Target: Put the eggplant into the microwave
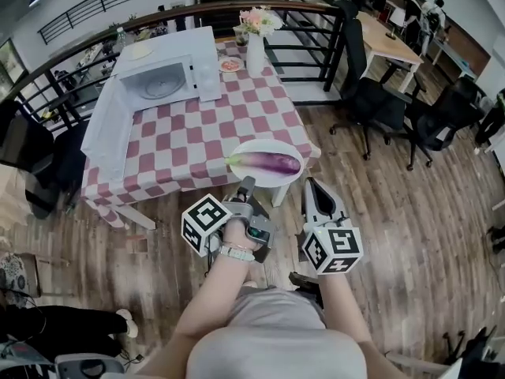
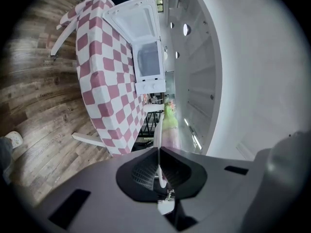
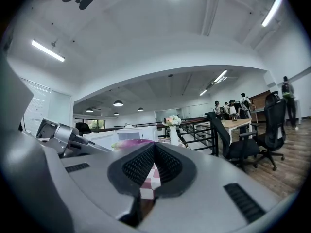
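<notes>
Here we hold the left tool point(image 1: 247, 184) and right tool point(image 1: 310, 183) shut and empty, just short of the long purple eggplant point(image 1: 268, 162) lying on a round white plate point(image 1: 272, 147) at the near edge of the pink-checked worktop point(image 1: 189, 133), far from the open white microwave point(image 1: 162, 76)

Checkered-cloth table point(image 1: 197, 144) mid-frame: open microwave point(image 1: 166, 73) upper left, vase point(image 1: 255, 54), small dish point(image 1: 230, 65) beside it, plate point(image 1: 260, 147) lower right.

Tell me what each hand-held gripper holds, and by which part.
Nothing. The left hand-held gripper and the right hand-held gripper are shut and empty; the eggplant lies on the plate.
</notes>
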### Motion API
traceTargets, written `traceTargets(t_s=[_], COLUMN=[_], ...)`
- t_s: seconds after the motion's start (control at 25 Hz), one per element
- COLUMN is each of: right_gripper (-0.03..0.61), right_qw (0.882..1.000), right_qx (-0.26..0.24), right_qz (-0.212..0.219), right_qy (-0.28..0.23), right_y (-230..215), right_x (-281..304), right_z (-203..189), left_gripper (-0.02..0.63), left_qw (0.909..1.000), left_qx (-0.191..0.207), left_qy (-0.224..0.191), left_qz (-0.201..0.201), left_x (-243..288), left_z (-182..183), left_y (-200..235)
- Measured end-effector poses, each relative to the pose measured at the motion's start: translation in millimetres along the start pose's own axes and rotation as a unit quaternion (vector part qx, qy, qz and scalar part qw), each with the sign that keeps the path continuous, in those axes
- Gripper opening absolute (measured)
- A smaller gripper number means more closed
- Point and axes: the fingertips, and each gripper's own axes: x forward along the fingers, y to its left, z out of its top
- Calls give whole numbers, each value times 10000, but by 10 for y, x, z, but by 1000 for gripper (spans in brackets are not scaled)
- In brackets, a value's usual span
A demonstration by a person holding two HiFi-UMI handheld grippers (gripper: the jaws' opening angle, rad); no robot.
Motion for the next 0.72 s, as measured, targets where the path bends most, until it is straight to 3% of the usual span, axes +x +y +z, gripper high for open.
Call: traceTargets(t_s=[0.72], right_gripper=[23], right_qw=[9953], right_qx=[102], right_qz=[953], right_qy=[117], right_y=[777], right_x=[671], right_z=[-194], left_gripper=[15], left_qw=[9965], left_qx=[-112], left_qy=[-823], left_qz=[3], left_x=[-252], left_z=[887], left_y=[193])
